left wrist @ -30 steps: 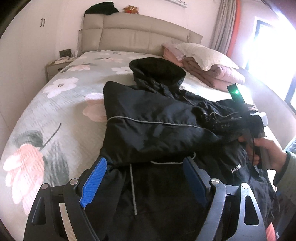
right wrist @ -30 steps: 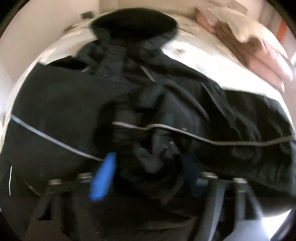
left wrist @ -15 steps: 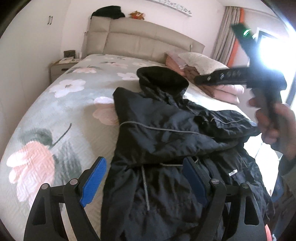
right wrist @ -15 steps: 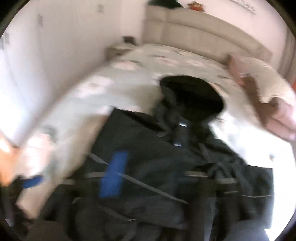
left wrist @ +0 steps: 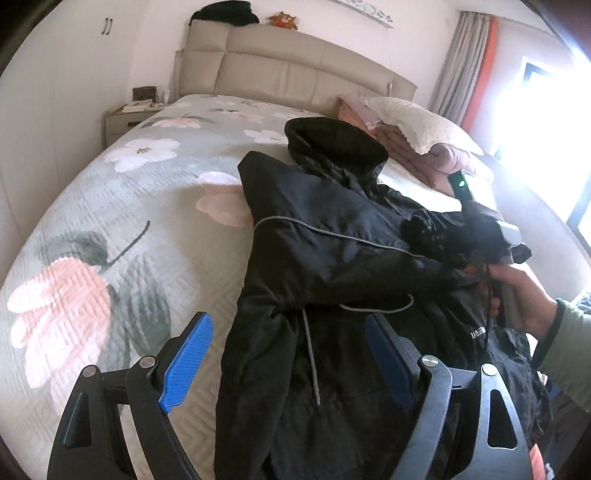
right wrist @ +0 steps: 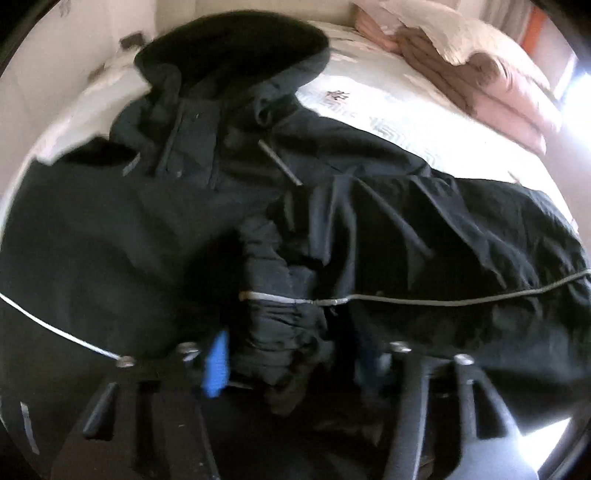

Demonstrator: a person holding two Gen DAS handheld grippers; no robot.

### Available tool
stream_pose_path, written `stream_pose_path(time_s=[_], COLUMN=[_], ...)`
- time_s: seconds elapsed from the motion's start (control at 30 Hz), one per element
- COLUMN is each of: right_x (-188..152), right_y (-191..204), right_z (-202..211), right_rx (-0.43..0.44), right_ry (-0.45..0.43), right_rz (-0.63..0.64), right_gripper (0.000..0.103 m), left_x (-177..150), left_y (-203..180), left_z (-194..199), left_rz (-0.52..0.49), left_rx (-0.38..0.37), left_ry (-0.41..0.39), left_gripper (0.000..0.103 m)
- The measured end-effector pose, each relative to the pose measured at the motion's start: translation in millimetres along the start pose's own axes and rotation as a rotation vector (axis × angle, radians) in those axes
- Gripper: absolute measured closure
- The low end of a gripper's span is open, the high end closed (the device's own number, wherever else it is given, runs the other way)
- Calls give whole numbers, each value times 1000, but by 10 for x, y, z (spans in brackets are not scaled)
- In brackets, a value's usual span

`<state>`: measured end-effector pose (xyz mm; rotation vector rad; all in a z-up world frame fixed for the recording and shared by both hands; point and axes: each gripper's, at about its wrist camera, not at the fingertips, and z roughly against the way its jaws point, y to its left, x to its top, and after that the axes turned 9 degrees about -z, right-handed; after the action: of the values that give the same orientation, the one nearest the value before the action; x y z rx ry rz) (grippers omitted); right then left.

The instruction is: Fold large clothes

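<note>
1. My left gripper [left wrist: 284,354] hangs low over the near edge of the bed [left wrist: 122,206], its jaws spread wide and grasping nothing; the blue pad [left wrist: 186,363] on one finger sits over the quilt and the other finger over dark cloth.
2. The black jacket [left wrist: 332,251] lies spread across the bed's floral quilt, hood [left wrist: 334,142] pointing toward the headboard [left wrist: 295,70], the lower body trailing off the near edge below my left jaws.
3. One sleeve is folded across the chest, a thin grey piping line [left wrist: 332,234] running along it.
4. My right gripper [right wrist: 291,354] is clenched on a bunched cuff [right wrist: 280,325] of the jacket; in the right wrist view gathered black fabric fills the gap between the jaws, with a reflective strip [right wrist: 266,296] crossing it just above them.
5. In the left wrist view my right hand [left wrist: 517,295] holds that gripper's handle at the right side of the jacket, with dark cloth piled over the front of the tool and a small green light [left wrist: 461,182] showing on its top.
6. A white drawcord [left wrist: 312,354] runs down the jacket's lower front between my left jaws.
7. Folded pink blankets [left wrist: 436,162] with a cream pillow [left wrist: 417,125] on top sit on the bed beside the hood, toward the bright window side.
8. A nightstand [left wrist: 127,118] stands beside the headboard on the far left, and a dark garment [left wrist: 221,13] and a small plush toy [left wrist: 282,20] rest on top of the headboard.
9. The right wrist view is blurred, so finer detail of the grip is hard to read.
</note>
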<state>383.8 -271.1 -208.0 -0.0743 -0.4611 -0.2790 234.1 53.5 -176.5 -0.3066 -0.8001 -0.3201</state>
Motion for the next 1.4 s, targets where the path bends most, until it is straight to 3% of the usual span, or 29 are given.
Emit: stream_pose_path(time_s=[0.03, 0.13, 0.23, 0.4, 0.47, 0.53, 0.63, 0.73, 0.8, 0.87, 0.97, 1.03, 1.13, 1.27, 1.3, 1.33, 1.37, 1.4], right_x=[16, 60, 72, 62, 16, -80, -189, -194, -183, -174, -144, -163, -169, -195, -219, -234, -251, -278], right_y=[-30, -50, 121, 820, 1133, 1399, 1663, 1424, 1108, 826, 387, 118, -315, -668, -757, -842, -920, -945], right_z=[49, 257, 629, 1258, 1349, 1299, 837, 521, 532, 672, 887, 969, 978, 834, 772, 721, 706, 673], right_rx=[17, 86, 215, 515, 579, 582, 482, 575, 648, 643, 504, 450, 396, 253, 228, 221, 226, 232], right_ry=[-5, -9, -33, -45, -32, -4, 116, 259, 278, 222, 63, 17, -23, -62, -63, -55, -47, -44], right_rz=[-11, -46, -32, 64, 104, 158, 208, 87, 21, 17, 63, 80, 47, 34, 28, 24, 20, 20], right_gripper=[66, 67, 67, 67, 63, 57, 55, 51, 46, 35, 35, 35, 35, 35, 35, 35, 35, 35], left_x=[10, 79, 164, 264, 262, 235, 199, 198, 234, 314, 497, 637, 774, 856, 875, 902, 924, 949], left_y=[-3, -51, -110, -122, -85, -51, -9, 29, 53, 78, 115, 89, 24, 9, -13, -52, -78, -105], left_z=[0, 3, 29, 92, 105, 100, 55, 12, -30, -113, -270, -417, -718, -1105, -1167, -1259, -1320, -1377], left_rz=[-1, -11, -28, -30, -10, 3, 4, 6, 7, 27, 90, 117, 135, 178, 176, 164, 149, 138], left_rx=[-3, -18, -16, -21, -40, -42, -25, -44, -80, -173, -290, -337, -336, -314, -308, -293, -261, -221], left_ry=[-3, -16, -36, -53, -51, -40, -14, 6, 18, 35, 31, 31, 64, 106, 113, 135, 155, 167], left_gripper=[18, 18, 18, 18, 18, 18, 18, 18, 18, 18, 18, 18, 18, 19, 34, 72, 82, 82])
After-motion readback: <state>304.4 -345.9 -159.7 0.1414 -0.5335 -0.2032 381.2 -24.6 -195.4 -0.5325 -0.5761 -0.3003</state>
